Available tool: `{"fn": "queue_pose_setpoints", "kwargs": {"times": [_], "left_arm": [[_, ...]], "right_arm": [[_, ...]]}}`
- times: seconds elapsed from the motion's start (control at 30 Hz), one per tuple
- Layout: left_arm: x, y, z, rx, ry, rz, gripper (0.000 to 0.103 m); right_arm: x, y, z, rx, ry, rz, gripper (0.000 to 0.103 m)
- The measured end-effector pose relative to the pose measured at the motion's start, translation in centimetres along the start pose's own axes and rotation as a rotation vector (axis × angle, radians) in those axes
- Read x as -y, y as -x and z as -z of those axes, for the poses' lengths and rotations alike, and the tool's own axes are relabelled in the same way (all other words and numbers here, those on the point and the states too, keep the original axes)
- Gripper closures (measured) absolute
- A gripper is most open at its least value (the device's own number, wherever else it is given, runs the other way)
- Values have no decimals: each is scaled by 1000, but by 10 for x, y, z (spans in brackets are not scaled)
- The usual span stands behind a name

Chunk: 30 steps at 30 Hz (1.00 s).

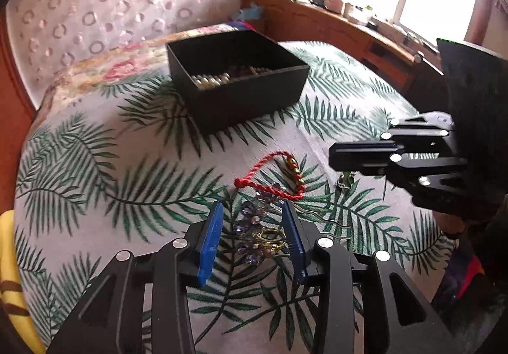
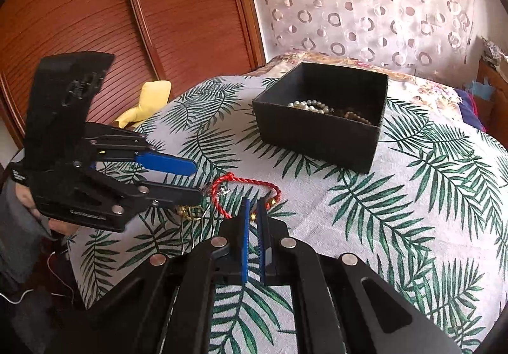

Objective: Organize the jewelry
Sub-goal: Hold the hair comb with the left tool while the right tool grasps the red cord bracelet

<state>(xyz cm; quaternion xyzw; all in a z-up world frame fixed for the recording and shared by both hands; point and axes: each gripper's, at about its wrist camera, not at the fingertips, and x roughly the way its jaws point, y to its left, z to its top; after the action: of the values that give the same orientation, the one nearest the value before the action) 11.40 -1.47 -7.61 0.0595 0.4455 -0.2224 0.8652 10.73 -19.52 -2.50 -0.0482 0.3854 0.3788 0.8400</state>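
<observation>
On the leaf-print bedcover (image 1: 127, 163) a purple-gem hair ornament with gold rings (image 1: 254, 233) lies between the blue fingers of my left gripper (image 1: 252, 209), which stands open around it. Just beyond lies a red cord bracelet with gold beads (image 1: 273, 176). The black box (image 1: 238, 90) farther back holds pearls (image 1: 211, 79) and brown beads. My right gripper (image 2: 253, 204) is shut just above the red bracelet (image 2: 244, 192), with nothing seen between its pads. It enters the left wrist view from the right (image 1: 331, 160), over a small green charm (image 1: 346, 182). The right wrist view shows the left gripper (image 2: 197, 181) over the gold ornament (image 2: 187, 212).
A yellow cushion (image 2: 149, 100) lies at the bed's far left edge by the wooden sliding doors (image 2: 95, 4). A cluttered wooden ledge (image 1: 317, 11) runs under the window. A floral pillow (image 1: 111, 68) sits behind the box. A person's hand (image 2: 57, 227) holds the left gripper.
</observation>
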Motion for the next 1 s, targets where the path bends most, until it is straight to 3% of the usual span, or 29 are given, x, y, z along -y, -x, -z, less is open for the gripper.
{"fn": "queue_pose_setpoints", "kwargs": {"times": [0.13, 0.27, 0.4, 0.67, 0.87, 1.0], "left_arm": [[-6, -12, -3, -27, 26, 23, 67], [-15, -16, -2, -26, 66, 82, 80], [-18, -15, -1, -30, 86, 99, 84], [-5, 17, 6, 21, 35, 5, 84], [-8, 28, 12, 60, 63, -36, 84], [3, 37, 11, 85, 9, -79, 84]], "right_arm": [[3, 3, 3, -1, -4, 3, 98], [5, 3, 5, -1, -8, 3, 98], [3, 1, 6, -4, -2, 6, 98], [-4, 0, 5, -8, 5, -10, 98], [-15, 3, 4, 4, 14, -37, 98], [-16, 5, 5, 4, 14, -36, 97]]}}
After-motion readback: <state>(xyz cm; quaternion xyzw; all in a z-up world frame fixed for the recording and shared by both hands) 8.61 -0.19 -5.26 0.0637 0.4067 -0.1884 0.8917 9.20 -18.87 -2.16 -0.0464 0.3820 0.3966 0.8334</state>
